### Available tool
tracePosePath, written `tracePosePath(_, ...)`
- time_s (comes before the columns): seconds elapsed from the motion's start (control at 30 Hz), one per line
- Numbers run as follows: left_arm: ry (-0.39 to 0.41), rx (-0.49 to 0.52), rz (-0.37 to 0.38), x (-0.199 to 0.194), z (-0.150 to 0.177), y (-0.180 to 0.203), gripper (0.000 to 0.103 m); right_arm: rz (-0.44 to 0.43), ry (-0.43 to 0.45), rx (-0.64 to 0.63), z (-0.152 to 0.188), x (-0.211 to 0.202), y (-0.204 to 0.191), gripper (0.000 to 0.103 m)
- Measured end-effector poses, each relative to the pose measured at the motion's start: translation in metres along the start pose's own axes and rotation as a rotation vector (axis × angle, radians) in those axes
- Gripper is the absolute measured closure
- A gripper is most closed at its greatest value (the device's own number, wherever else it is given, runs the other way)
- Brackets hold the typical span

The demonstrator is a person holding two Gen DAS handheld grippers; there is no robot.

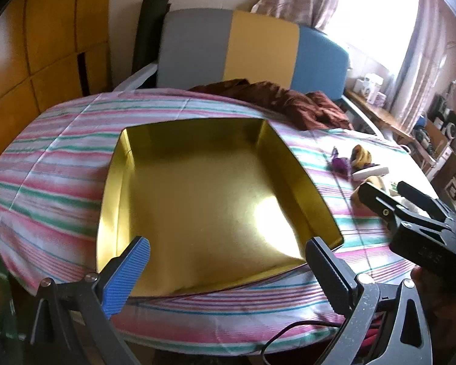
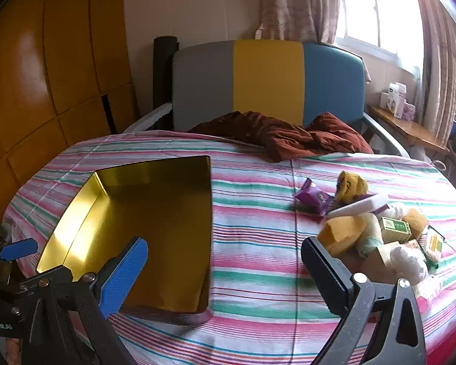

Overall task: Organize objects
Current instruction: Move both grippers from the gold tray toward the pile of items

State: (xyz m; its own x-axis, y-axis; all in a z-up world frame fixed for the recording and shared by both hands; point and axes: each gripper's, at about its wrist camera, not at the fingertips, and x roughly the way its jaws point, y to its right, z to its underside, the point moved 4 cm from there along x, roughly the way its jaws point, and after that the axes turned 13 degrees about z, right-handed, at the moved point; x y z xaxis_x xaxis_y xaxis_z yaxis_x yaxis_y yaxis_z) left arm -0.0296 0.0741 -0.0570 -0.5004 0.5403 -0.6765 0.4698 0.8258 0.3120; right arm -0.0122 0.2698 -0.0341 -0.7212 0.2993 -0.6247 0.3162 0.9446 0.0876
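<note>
A bed fills both views, spread with a striped sheet (image 2: 258, 243) in pink, green and white. On it sits the gold tin (image 1: 209, 200), a shallow open tray with shiny walls and nothing inside that I can see. Take that tin as our landmark. Beyond it, at the head of the bed, a rumpled brown blanket (image 2: 288, 137) lies against a headboard (image 2: 267, 79) in grey, yellow and blue panels. To the tin's left stands a glossy wooden wardrobe (image 2: 45, 76); far off to its right, a bright curtained window (image 2: 374, 9) and a wooden shelf (image 2: 410, 130) carrying small boxes.

The things to sort are heaped on the sheet well to the right of the tin: a purple packet (image 2: 314, 197) nearest it, then a white tube (image 2: 358, 206), a green box (image 2: 395, 228), and yellow and tan lumps I can't identify. The pile's far side is cut off by the picture edge, and the window glare washes out detail there.

The left gripper (image 1: 228, 261) hangs over the tin's near edge, jaws spread wide, nothing between them. The right gripper (image 2: 225, 264) hovers over bare sheet between tin and pile, equally wide, also empty.
</note>
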Motion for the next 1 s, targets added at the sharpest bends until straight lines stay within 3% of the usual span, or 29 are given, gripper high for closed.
tracePosePath(0.23, -0.004, 0.014, 0.096, 0.007, -0.008, 0.016, 0.000, 0.026, -0.019, 0.054, -0.004, -0.003, 0.038, 0.000)
tracePosePath(0.6, -0.065, 0.132, 0.206, 0.030, -0.016, 0.065, 0.000, 0.137, -0.139, 0.233, -0.001, -0.013, 0.174, 0.002)
tracePosePath(0.7, -0.080, 0.173, 0.213, 0.038, -0.016, 0.078, 0.000, 0.168, -0.202, 0.207, 0.007, -0.007, 0.198, 0.004)
tracePosePath(0.77, -0.044, 0.216, 0.222, 0.039, -0.021, 0.090, 0.000, 0.182, -0.246, 0.157, 0.012, 0.000, 0.205, 0.008)
tracePosePath(1.0, -0.063, 0.290, 0.259, 0.057, -0.036, 0.120, 0.000, 0.160, -0.332, 0.056, 0.020, 0.023, 0.205, 0.017)
